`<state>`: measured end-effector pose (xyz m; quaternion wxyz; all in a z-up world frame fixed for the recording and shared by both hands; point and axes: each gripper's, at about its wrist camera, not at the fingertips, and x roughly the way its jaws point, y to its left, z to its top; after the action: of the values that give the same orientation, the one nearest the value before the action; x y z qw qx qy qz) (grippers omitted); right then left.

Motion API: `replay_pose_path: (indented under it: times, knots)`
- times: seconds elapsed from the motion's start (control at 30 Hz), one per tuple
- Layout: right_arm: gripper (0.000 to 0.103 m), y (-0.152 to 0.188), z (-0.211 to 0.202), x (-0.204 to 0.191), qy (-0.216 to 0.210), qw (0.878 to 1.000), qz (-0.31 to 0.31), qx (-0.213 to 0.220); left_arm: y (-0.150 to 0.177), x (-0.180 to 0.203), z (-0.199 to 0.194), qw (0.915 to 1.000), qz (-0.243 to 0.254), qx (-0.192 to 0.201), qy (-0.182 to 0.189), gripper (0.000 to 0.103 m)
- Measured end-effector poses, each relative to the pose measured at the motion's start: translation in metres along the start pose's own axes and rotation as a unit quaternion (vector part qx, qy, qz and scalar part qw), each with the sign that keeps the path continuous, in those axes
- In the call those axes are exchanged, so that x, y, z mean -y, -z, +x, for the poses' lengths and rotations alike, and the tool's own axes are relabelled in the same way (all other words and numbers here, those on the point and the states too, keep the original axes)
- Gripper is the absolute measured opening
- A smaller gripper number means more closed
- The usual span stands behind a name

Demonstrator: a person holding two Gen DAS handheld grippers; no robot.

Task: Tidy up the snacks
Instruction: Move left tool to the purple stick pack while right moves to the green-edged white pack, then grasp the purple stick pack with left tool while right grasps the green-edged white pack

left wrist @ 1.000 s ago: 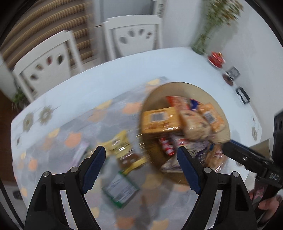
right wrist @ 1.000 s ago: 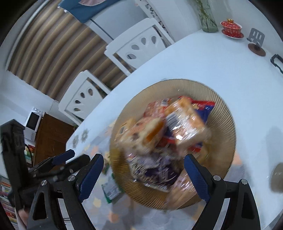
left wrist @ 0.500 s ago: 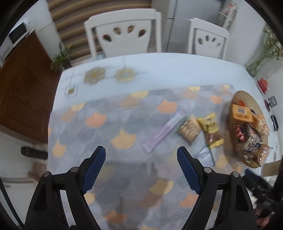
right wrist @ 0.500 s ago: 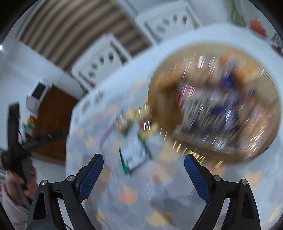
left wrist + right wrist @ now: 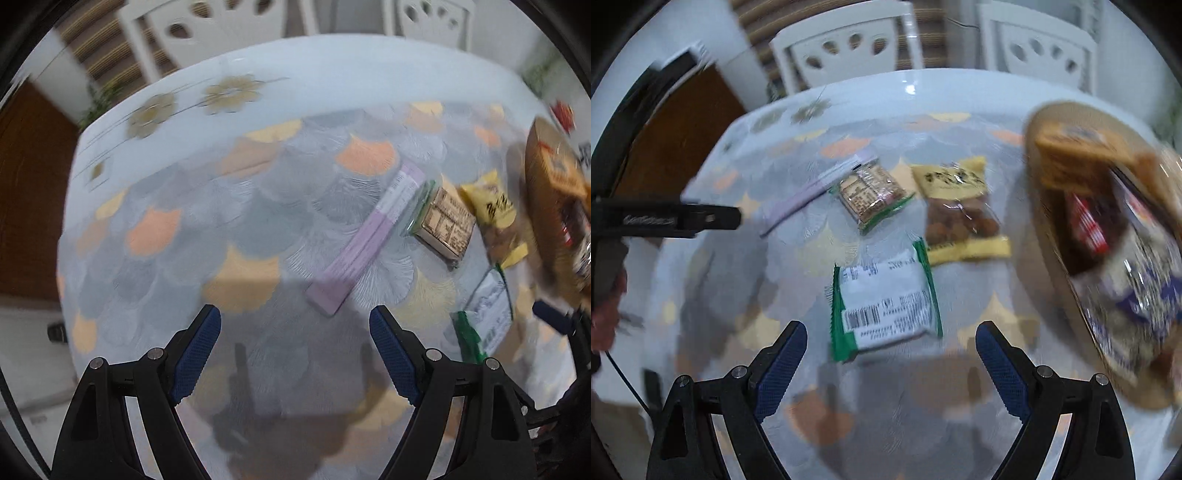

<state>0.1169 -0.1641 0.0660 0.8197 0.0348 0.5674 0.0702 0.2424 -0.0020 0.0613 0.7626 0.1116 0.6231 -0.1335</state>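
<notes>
My left claw (image 5: 295,350) hung spread and empty, a long lilac wrapped bar (image 5: 364,245) just ahead of its right finger; my right claw (image 5: 891,363) also gaped, the green-edged white snack packet (image 5: 884,304) lying just ahead between its fingers, and the snack-filled round woven tray (image 5: 1056,229) off to its right

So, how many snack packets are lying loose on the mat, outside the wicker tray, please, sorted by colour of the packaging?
Lilac, long flat packet: 1
Yellow, nut bag: 1
Green-edged: 2, the small clear bar and the larger white packet
Total: 4 loose packets
</notes>
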Motion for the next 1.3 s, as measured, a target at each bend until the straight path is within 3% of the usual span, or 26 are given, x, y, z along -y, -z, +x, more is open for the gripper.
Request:
replay_pose_path:
  times: [0.13, 0.17, 0.2, 0.23, 0.27, 0.33, 0.47, 0.7, 1.0, 1.3]
  knots:
    - [0.092, -0.012, 0.021, -0.001, -0.008, 1.000, -0.023, -0.008, -0.019, 0.015, 0.023, 0.9977, 0.059, -0.003, 0.034, 0.082]
    - [0.095, -0.013, 0.032, -0.001, -0.006, 0.999, -0.031, -0.013, -0.021, 0.020, 0.035, 0.9959, 0.088, -0.003, 0.016, 0.096]
    - [0.103, -0.013, 0.045, -0.002, -0.002, 0.999, -0.039, -0.028, -0.021, 0.022, 0.044, 0.9944, 0.106, 0.008, 0.000, 0.103]
    - [0.103, -0.010, 0.046, -0.009, 0.021, 0.997, -0.069, -0.001, -0.020, 0.015, 0.044, 0.9937, 0.100, 0.044, 0.028, 0.103]
    - [0.103, -0.001, 0.047, -0.018, 0.039, 0.993, -0.107, 0.032, -0.020, 0.009, 0.046, 0.9936, 0.090, 0.055, 0.042, 0.103]
    - [0.103, 0.004, 0.045, -0.012, 0.022, 0.993, -0.096, 0.057, -0.020, 0.012, 0.046, 0.9936, 0.097, 0.050, 0.030, 0.103]
    - [0.103, -0.002, 0.043, -0.011, 0.021, 0.993, -0.107, 0.036, -0.015, 0.010, 0.046, 0.9927, 0.097, 0.063, 0.034, 0.103]
    - [0.103, 0.002, 0.044, -0.015, 0.020, 0.992, -0.111, 0.053, 0.007, 0.005, 0.040, 0.9930, 0.079, 0.082, 0.032, 0.103]
    - [0.103, 0.001, 0.046, -0.014, 0.020, 0.992, -0.112, 0.052, 0.016, 0.009, 0.039, 0.9943, 0.074, 0.072, 0.027, 0.103]
    - [0.103, 0.000, 0.047, -0.014, 0.020, 0.992, -0.113, 0.053, 0.003, 0.006, 0.040, 0.9943, 0.078, 0.066, 0.028, 0.103]
